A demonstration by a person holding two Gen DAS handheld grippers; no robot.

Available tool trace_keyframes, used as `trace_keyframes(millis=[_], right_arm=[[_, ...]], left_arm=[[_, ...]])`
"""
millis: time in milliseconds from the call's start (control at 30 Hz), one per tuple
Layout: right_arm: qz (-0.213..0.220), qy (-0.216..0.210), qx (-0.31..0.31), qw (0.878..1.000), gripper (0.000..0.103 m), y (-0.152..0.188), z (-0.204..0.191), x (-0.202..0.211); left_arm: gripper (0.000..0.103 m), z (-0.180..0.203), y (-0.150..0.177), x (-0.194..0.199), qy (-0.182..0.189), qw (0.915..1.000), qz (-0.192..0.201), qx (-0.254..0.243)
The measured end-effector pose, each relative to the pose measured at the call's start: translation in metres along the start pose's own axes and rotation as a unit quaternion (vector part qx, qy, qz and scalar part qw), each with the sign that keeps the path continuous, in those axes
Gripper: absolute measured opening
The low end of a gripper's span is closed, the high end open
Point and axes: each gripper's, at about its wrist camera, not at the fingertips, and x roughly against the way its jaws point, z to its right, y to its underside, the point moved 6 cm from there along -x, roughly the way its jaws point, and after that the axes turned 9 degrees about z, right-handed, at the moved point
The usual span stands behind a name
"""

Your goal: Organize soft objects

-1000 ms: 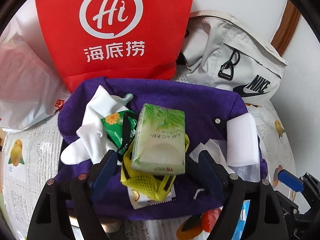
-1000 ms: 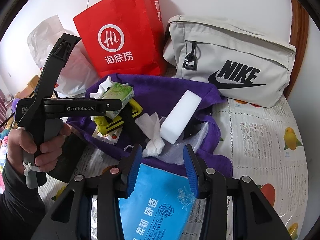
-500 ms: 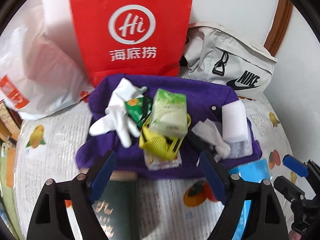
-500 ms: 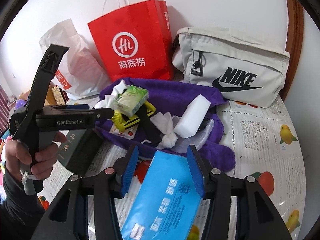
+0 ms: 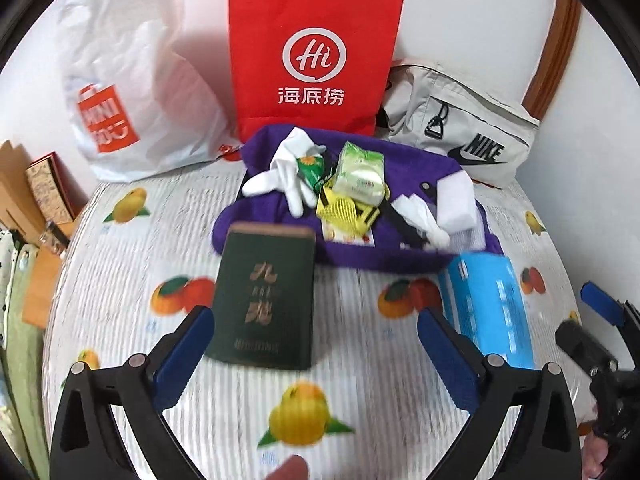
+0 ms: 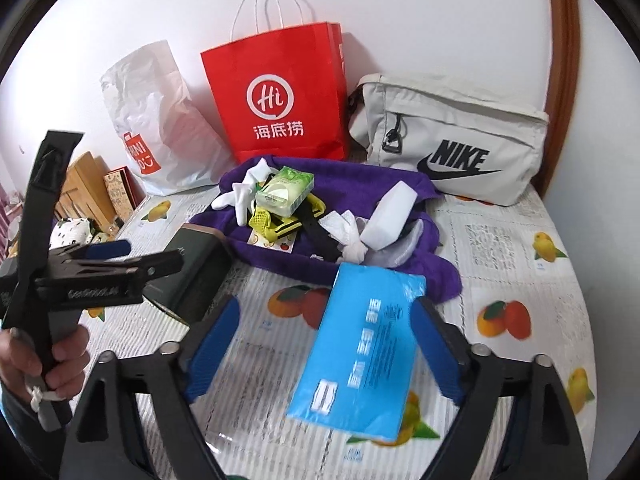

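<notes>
A purple cloth holds a heap of soft things: white gloves, a green tissue pack, a yellow mesh pouch, a white sponge block and crumpled tissue. My left gripper is pulled back from the heap, its jaws opening wide. A dark green box lies on the table by its left finger, not gripped. My right gripper is also opening. A blue tissue pack lies flat between its jaws with a wide gap on the left side.
Against the back wall stand a red paper bag, a white plastic bag and a grey Nike bag. Wooden boards and boxes crowd the left table edge. The fruit-print tablecloth covers the table.
Both grippers drew back from the heap and rose. The right jaws spread away from the blue pack. The dark green box came into view in front of the left gripper, whose jaws widened.
</notes>
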Motion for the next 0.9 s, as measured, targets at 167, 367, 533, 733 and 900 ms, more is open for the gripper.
trace_keyframes(millis=[167, 367, 533, 733, 900], right_arm=[[0.021, -0.001, -0.016, 1.000, 0.096, 0.009, -0.005, 0.032], [0.041, 0.023, 0.000, 0.999, 0.097, 0.025, -0.013, 0.073], [0.056, 0.030, -0.002, 0.998, 0.100, 0.040, -0.018, 0.108], [0.065, 0.036, -0.004, 0.997, 0.100, 0.059, -0.018, 0.138], [0.075, 0.033, -0.002, 0.997, 0.100, 0.072, -0.023, 0.157]], left_arm=[[0.103, -0.003, 0.023, 0.037, -0.011, 0.9997, 0.020, 0.008], [0.103, 0.001, 0.051, 0.079, -0.028, 0.9986, 0.046, 0.000], [0.103, 0.009, 0.069, 0.109, -0.021, 0.9978, 0.062, 0.006], [0.103, 0.016, 0.090, 0.138, -0.040, 0.9960, 0.080, -0.001], [0.103, 0.019, 0.104, 0.157, -0.036, 0.9954, 0.089, 0.002]])
